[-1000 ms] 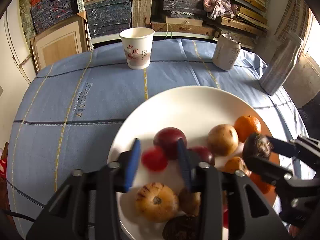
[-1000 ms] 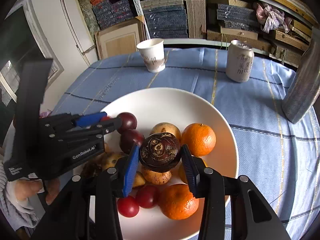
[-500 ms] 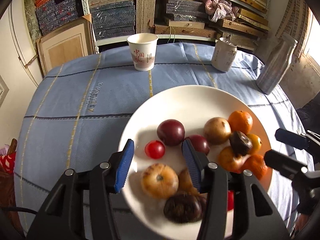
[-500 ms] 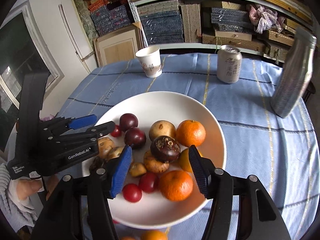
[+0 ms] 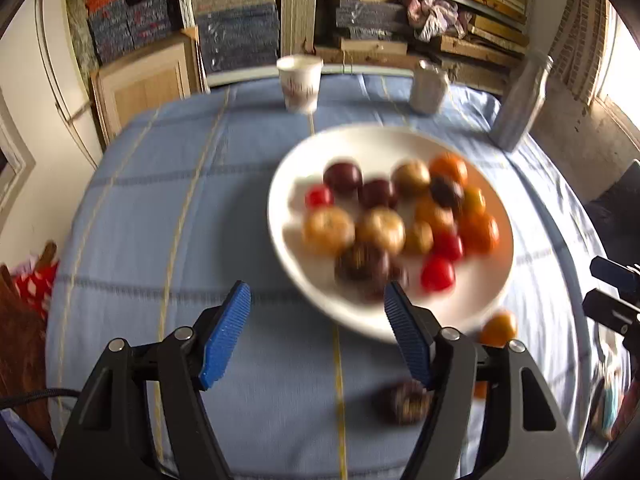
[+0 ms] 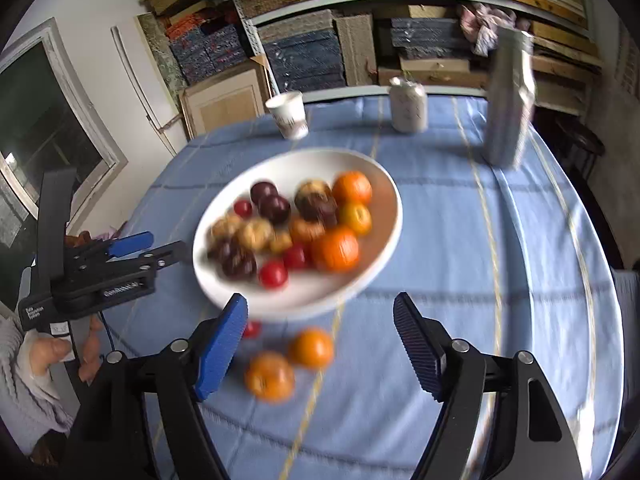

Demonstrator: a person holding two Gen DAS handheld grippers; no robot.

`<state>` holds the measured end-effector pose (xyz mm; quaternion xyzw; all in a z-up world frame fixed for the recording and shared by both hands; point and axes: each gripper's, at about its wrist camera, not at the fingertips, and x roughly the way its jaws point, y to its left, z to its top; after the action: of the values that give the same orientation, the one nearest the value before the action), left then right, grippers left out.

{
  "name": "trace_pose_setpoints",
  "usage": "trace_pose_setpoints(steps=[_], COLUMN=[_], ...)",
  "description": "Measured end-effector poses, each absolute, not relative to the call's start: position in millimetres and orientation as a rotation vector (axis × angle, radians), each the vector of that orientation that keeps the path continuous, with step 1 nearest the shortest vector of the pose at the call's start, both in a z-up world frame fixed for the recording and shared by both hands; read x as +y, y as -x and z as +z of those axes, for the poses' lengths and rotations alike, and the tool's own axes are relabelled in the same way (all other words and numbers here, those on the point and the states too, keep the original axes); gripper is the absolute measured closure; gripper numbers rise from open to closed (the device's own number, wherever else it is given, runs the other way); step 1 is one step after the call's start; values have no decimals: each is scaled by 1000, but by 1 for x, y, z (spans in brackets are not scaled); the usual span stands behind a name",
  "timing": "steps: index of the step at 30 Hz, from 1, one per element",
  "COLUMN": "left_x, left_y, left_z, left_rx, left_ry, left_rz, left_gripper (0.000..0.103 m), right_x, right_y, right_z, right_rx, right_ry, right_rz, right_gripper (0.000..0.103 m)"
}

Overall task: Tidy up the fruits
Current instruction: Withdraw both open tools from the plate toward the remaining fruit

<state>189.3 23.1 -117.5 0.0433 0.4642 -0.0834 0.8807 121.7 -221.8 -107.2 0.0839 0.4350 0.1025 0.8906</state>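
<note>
Left gripper [image 5: 316,330] opening, empty, plate of fruit [image 5: 472,308] just beyond. Right gripper [image 6: 320,344] opening, empty, 2 oranges [image 6: 270,376] on surface between fingers.

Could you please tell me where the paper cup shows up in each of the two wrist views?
Left wrist view: the paper cup stands at top centre, beyond the far rim of the white plate.
Right wrist view: the paper cup is upper left of centre, behind the plate.
Shared landmark: the can stands to its right.
</note>
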Motion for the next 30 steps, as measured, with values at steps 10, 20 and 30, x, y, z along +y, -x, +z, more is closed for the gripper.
trace_pose_setpoints(steps=[10, 20, 30], left_x=[16, -10, -2], left_y=[-133, -138, -131], left_z=[-152, -177, -182], left_rx=[1029, 1062, 1034], left_ry=[-104, -149, -66], left_rz=[-254, -274, -333], left_gripper=[31, 27, 42], right_x=[-253, -266, -280], right_y=[-43, -4, 8], right_z=[-143, -133, -130], right_rx=[1012, 1008, 1003], right_ry=[-285, -262, -278], right_rz=[121, 49, 12], right_gripper=[26, 19, 18])
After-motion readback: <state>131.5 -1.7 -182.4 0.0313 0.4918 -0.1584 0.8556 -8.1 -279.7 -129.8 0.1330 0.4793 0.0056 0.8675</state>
